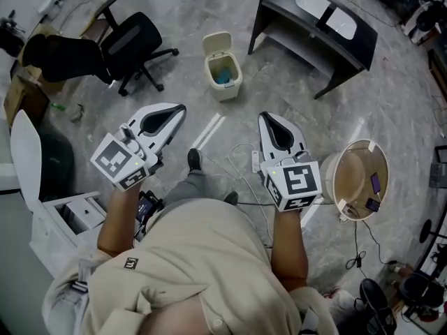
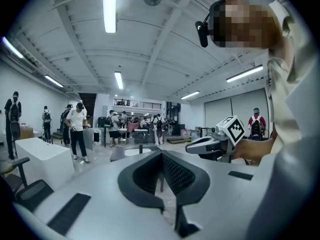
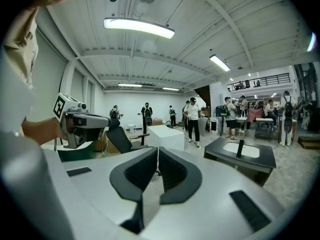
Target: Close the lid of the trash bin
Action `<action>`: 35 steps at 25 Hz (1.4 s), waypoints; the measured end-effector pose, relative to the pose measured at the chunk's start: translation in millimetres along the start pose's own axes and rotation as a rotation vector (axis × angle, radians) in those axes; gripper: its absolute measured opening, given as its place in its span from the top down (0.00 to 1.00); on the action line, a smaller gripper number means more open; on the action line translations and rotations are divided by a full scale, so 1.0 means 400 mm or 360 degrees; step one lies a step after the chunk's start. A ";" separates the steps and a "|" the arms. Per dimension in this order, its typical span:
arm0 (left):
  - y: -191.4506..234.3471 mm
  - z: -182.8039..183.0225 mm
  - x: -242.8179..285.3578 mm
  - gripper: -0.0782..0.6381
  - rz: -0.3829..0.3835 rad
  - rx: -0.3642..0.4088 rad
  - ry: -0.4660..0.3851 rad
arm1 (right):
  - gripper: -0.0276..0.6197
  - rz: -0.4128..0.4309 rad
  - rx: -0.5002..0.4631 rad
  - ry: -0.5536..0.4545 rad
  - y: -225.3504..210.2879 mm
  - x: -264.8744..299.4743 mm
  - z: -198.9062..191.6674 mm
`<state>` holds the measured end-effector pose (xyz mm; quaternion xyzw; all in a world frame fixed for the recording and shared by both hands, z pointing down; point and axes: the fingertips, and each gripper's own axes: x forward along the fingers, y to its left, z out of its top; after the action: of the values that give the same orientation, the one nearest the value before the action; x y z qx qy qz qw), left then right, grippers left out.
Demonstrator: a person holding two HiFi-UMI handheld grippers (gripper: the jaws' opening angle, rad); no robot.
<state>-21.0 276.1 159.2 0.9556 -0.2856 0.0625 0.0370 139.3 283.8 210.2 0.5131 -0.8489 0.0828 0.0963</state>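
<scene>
A small cream trash bin point(image 1: 223, 72) stands on the floor ahead of me, its lid point(image 1: 217, 43) tipped up at the back and a blue bag showing inside. My left gripper point(image 1: 178, 110) is held near my body, well short of the bin and to its left, jaws shut with nothing between them. My right gripper point(image 1: 267, 119) is level with it on the right, also shut and empty. Both gripper views look out across the hall; the bin is in neither. The left gripper point(image 2: 161, 156) and the right gripper point(image 3: 157, 151) show their tips together.
A black office chair point(image 1: 129, 44) stands to the bin's left, a black desk point(image 1: 314, 23) to its right. A round tub point(image 1: 360, 180) and cables lie by my right side, a white cabinet point(image 1: 42, 208) by my left. Several people stand far off in the hall.
</scene>
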 end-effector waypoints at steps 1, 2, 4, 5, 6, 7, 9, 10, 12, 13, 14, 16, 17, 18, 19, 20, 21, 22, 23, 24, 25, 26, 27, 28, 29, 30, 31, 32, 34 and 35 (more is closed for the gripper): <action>0.033 -0.003 0.007 0.87 -0.0018 -0.0009 -0.0010 | 0.92 -0.0021 0.0001 0.0018 -0.001 0.028 -0.001; 0.069 -0.005 0.014 0.87 -0.0035 -0.0020 -0.0018 | 0.92 -0.0041 0.0004 0.0035 -0.001 0.057 0.001; 0.149 -0.006 0.029 0.87 -0.0065 -0.0043 -0.0031 | 0.92 -0.0077 0.0002 0.0060 0.004 0.116 0.015; 0.189 -0.002 0.040 0.87 -0.0085 -0.0052 -0.0040 | 0.92 -0.0097 -0.0007 0.0070 0.006 0.145 0.028; 0.225 0.005 0.050 0.87 -0.0109 -0.0059 -0.0052 | 0.92 -0.0119 -0.0016 0.0078 0.006 0.174 0.042; 0.258 0.012 0.061 0.87 -0.0138 -0.0061 -0.0066 | 0.92 -0.0143 -0.0024 0.0087 0.005 0.201 0.056; 0.320 0.024 0.079 0.87 -0.0192 -0.0050 -0.0085 | 0.92 -0.0191 -0.0027 0.0099 0.004 0.256 0.078; 0.351 0.029 0.085 0.87 -0.0213 -0.0038 -0.0090 | 0.92 -0.0210 -0.0025 0.0104 0.006 0.284 0.086; 0.415 0.037 0.092 0.87 -0.0239 -0.0017 -0.0097 | 0.92 -0.0236 -0.0026 0.0120 0.017 0.339 0.098; 0.447 0.041 0.092 0.87 -0.0246 -0.0014 -0.0102 | 0.92 -0.0249 -0.0029 0.0127 0.024 0.363 0.105; 0.476 0.046 0.091 0.87 -0.0255 -0.0016 -0.0109 | 0.92 -0.0264 -0.0030 0.0134 0.031 0.383 0.112; 0.523 0.052 0.088 0.87 -0.0276 -0.0029 -0.0123 | 0.92 -0.0298 -0.0032 0.0143 0.040 0.417 0.129; 0.541 0.053 0.086 0.87 -0.0286 -0.0035 -0.0128 | 0.92 -0.0311 -0.0035 0.0145 0.043 0.431 0.138; 0.558 0.053 0.086 0.87 -0.0296 -0.0039 -0.0131 | 0.92 -0.0320 -0.0041 0.0146 0.047 0.445 0.147; 0.573 0.052 0.086 0.87 -0.0303 -0.0042 -0.0133 | 0.92 -0.0328 -0.0049 0.0146 0.049 0.456 0.157; 0.586 0.051 0.087 0.87 -0.0308 -0.0045 -0.0135 | 0.92 -0.0334 -0.0058 0.0146 0.051 0.466 0.164; 0.597 0.049 0.087 0.87 -0.0311 -0.0050 -0.0140 | 0.92 -0.0340 -0.0065 0.0149 0.052 0.474 0.169; 0.605 0.048 0.086 0.87 -0.0313 -0.0058 -0.0147 | 0.92 -0.0346 -0.0070 0.0153 0.052 0.480 0.171; 0.611 0.046 0.084 0.87 -0.0313 -0.0066 -0.0155 | 0.92 -0.0351 -0.0074 0.0159 0.051 0.486 0.172; 0.615 0.043 0.082 0.87 -0.0314 -0.0072 -0.0163 | 0.92 -0.0354 -0.0076 0.0162 0.050 0.492 0.172; 0.618 0.040 0.080 0.87 -0.0317 -0.0077 -0.0167 | 0.92 -0.0356 -0.0077 0.0163 0.049 0.497 0.172; 0.619 0.038 0.079 0.87 -0.0320 -0.0080 -0.0168 | 0.92 -0.0357 -0.0078 0.0162 0.048 0.502 0.174; 0.621 0.035 0.079 0.87 -0.0321 -0.0082 -0.0165 | 0.92 -0.0354 -0.0078 0.0160 0.047 0.508 0.177; 0.622 0.032 0.080 0.87 -0.0320 -0.0085 -0.0159 | 0.92 -0.0348 -0.0079 0.0158 0.044 0.514 0.180; 0.625 0.028 0.082 0.87 -0.0314 -0.0088 -0.0154 | 0.92 -0.0337 -0.0080 0.0157 0.041 0.522 0.181; 0.629 0.024 0.084 0.87 -0.0305 -0.0092 -0.0149 | 0.92 -0.0324 -0.0081 0.0156 0.036 0.531 0.181; 0.633 0.021 0.087 0.87 -0.0294 -0.0095 -0.0144 | 0.92 -0.0311 -0.0081 0.0155 0.029 0.542 0.180; 0.639 0.017 0.090 0.87 -0.0283 -0.0098 -0.0140 | 0.92 -0.0298 -0.0079 0.0153 0.021 0.554 0.179; 0.652 0.009 0.099 0.87 -0.0254 -0.0101 -0.0125 | 0.92 -0.0270 -0.0068 0.0150 0.001 0.579 0.175; 0.658 0.004 0.105 0.87 -0.0237 -0.0102 -0.0114 | 0.92 -0.0253 -0.0062 0.0149 -0.010 0.592 0.172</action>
<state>-130.9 33.5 172.7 0.9741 -0.2168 0.0161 0.0620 29.9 63.0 202.8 0.5724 -0.8015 0.0824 0.1522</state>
